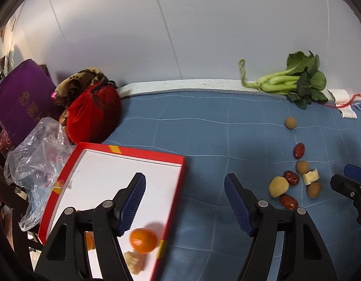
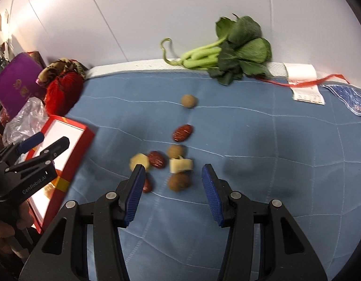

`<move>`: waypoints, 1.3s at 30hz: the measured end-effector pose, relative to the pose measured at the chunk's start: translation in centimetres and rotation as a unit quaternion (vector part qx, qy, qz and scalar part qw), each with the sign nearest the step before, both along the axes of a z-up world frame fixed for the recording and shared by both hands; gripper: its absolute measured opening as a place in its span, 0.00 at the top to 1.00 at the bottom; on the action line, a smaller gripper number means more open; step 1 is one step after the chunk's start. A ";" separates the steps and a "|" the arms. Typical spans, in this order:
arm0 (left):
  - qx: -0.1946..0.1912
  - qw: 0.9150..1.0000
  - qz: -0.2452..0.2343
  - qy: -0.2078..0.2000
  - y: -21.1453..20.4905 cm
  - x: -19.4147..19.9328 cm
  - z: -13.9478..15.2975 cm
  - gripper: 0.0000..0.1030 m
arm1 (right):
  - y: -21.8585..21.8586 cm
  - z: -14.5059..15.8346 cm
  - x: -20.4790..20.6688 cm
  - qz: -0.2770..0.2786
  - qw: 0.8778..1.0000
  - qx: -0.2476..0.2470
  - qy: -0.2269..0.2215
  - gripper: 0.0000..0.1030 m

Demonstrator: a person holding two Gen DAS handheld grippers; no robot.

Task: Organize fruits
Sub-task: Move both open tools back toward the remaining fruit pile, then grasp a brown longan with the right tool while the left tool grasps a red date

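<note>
A red-rimmed white tray (image 1: 124, 149) lies on the blue quilt; it also shows in the right wrist view (image 2: 86, 133). In it lie an orange (image 1: 143, 240), a pale fruit piece (image 1: 134, 262) and another orange bit (image 1: 89, 241). My left gripper (image 1: 185, 182) is open and empty over the tray's right rim. To the right lie red dates (image 2: 182, 133), brown longans (image 2: 179, 181), a banana piece (image 2: 181, 164) and a pale yellow piece (image 2: 139, 161). My right gripper (image 2: 173, 172) is open just above the nearest longan, with nothing held.
A leafy green bunch (image 2: 227, 53) lies at the quilt's far edge against the white wall. A red bag (image 1: 93, 114), a purple box (image 1: 18, 103) and a clear plastic bag (image 1: 37, 157) stand left of the tray. A paper tag with red string (image 2: 307, 86) lies far right.
</note>
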State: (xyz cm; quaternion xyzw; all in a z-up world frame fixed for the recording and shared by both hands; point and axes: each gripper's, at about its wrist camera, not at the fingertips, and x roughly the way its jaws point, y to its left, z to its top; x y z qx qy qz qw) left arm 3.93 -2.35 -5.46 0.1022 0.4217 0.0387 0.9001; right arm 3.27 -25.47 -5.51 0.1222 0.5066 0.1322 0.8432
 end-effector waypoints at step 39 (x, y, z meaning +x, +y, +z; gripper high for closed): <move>0.038 0.988 -0.120 0.084 -3.7 1.4 -4.0 0.31 | 2.3 -4.1 1.1 0.030 0.997 -0.056 0.041 0.60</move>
